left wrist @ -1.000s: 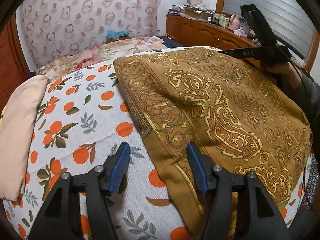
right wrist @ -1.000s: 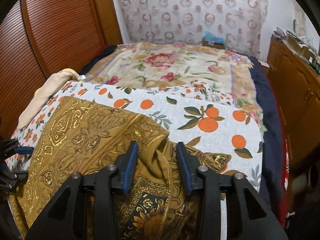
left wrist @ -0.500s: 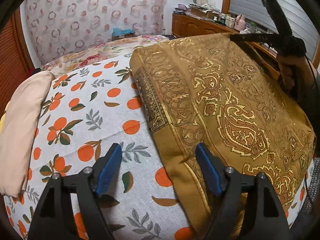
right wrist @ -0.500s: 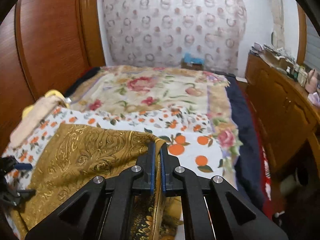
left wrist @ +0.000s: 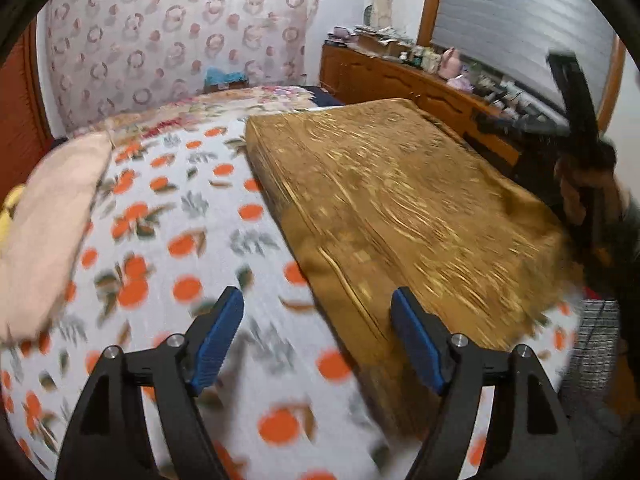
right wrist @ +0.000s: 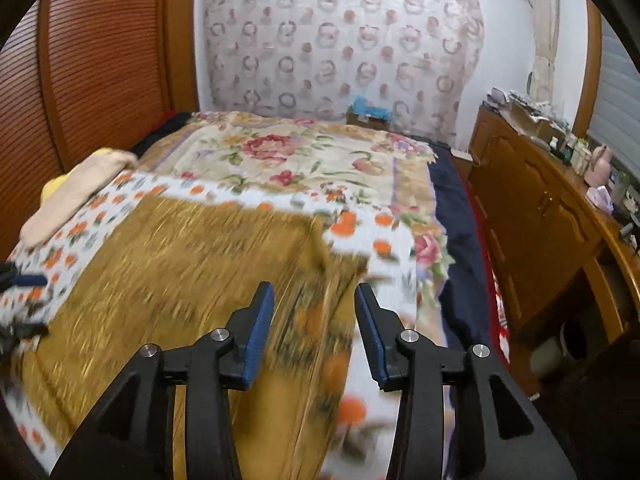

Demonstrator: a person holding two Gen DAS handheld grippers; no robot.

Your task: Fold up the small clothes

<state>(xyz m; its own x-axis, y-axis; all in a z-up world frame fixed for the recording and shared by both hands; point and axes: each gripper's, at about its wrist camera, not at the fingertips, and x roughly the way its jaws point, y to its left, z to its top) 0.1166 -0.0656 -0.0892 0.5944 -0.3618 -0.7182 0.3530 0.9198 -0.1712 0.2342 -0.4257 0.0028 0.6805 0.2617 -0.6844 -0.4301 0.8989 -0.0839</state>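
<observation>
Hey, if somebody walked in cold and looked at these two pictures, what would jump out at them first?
Probably the gold paisley cloth, lying folded over on the orange-print sheet that covers the near end of the bed. Next, the blue-padded tongs in the foreground: the left tongs stand open over the cloth's near edge, and the right tongs are opening above its corner, gripping nothing.

left tool [left wrist: 318, 336]: jaws apart, empty | right tool [right wrist: 315, 330]: opening, empty

Both the left gripper [left wrist: 318, 336] and the right gripper [right wrist: 315, 330] are showing matte black angular arms, blue ribbed pads [left wrist: 218, 340] and round silver screws [right wrist: 409, 336]. A dark sleeve [left wrist: 616, 236] is covering the person's arm.
</observation>
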